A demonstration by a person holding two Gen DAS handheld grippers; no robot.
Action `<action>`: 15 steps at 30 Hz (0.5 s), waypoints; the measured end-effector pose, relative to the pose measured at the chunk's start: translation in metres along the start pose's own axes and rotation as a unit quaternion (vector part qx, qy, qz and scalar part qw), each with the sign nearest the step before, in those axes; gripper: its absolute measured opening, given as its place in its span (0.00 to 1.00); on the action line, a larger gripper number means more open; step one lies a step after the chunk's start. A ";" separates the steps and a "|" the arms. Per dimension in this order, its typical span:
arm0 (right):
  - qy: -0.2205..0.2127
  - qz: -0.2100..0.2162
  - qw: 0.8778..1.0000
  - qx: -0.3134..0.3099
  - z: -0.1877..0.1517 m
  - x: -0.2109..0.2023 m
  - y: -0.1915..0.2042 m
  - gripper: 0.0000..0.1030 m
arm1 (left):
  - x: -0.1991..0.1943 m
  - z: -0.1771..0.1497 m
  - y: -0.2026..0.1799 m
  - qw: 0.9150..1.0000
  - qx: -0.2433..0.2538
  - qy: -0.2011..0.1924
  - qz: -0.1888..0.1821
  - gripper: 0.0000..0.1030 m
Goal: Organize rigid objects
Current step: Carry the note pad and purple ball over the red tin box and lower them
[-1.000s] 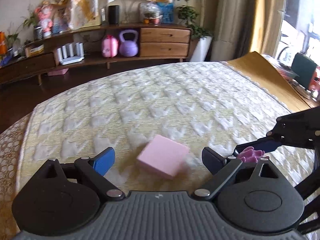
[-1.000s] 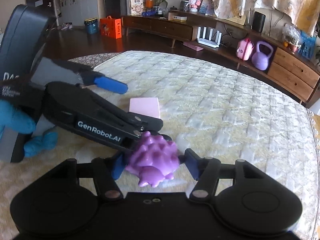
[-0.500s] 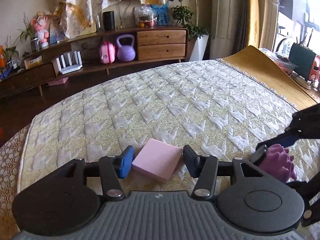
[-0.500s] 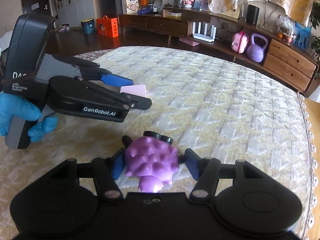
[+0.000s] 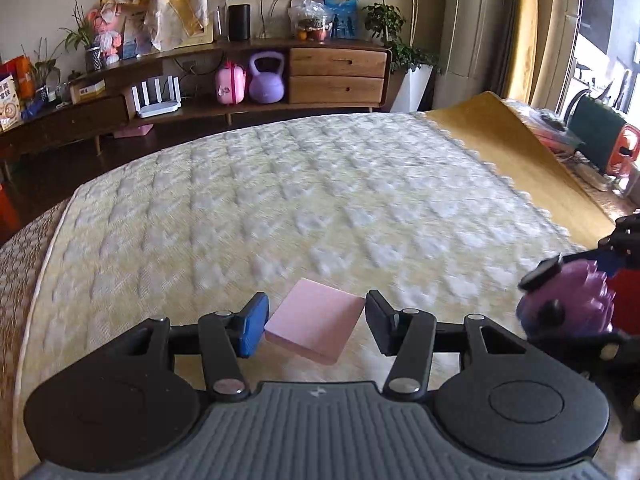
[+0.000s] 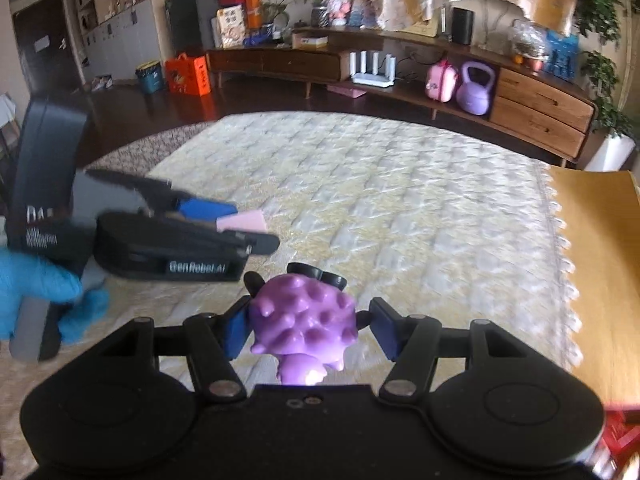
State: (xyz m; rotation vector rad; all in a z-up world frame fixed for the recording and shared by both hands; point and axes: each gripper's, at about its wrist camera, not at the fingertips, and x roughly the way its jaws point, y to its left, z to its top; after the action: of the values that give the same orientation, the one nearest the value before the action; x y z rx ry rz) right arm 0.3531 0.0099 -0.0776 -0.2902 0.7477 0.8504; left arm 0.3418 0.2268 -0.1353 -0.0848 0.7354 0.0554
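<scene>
A flat pink block (image 5: 316, 326) sits crosswise between the blue pads of my left gripper (image 5: 317, 314), which is shut on it and holds it just above the quilted bed cover (image 5: 320, 184). In the right wrist view the same pink block (image 6: 244, 220) pokes out of the left gripper (image 6: 240, 226), held by a blue-gloved hand (image 6: 36, 288). My right gripper (image 6: 306, 322) is shut on a purple spiky toy (image 6: 306, 318) with black feet, clear of the bed. That purple toy (image 5: 568, 304) also shows at the right edge of the left wrist view.
A yellow sheet (image 5: 512, 152) borders the cover on the right. Beyond the bed stands a long wooden sideboard (image 5: 336, 76) with a purple kettlebell (image 5: 266, 80) and a pink case. Something red (image 6: 616, 424) lies at the lower right.
The left gripper's jaws closed on the pink block and lifted it off the cover. Both grippers moved across the bed and rose, the right one still carrying the purple toy.
</scene>
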 end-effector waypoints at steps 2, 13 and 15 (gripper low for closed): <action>-0.006 -0.003 1.000 0.003 -0.003 -0.018 -0.001 0.60 | -0.015 0.000 -0.013 1.000 0.002 -0.005 -0.003 0.51; -0.036 -0.027 0.999 0.024 -0.033 -0.110 -0.025 0.60 | -0.090 0.012 -0.094 0.998 0.018 -0.034 -0.045 0.51; -0.041 -0.034 0.998 0.028 -0.041 -0.123 -0.031 0.60 | -0.098 0.014 -0.110 0.998 0.022 -0.036 -0.052 0.51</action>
State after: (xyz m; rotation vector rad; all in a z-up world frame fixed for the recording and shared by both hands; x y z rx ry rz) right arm 0.3049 -0.1015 -0.0225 -0.2275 0.6807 0.7718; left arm 0.2878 0.1164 -0.0529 -0.0785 0.6591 -0.0561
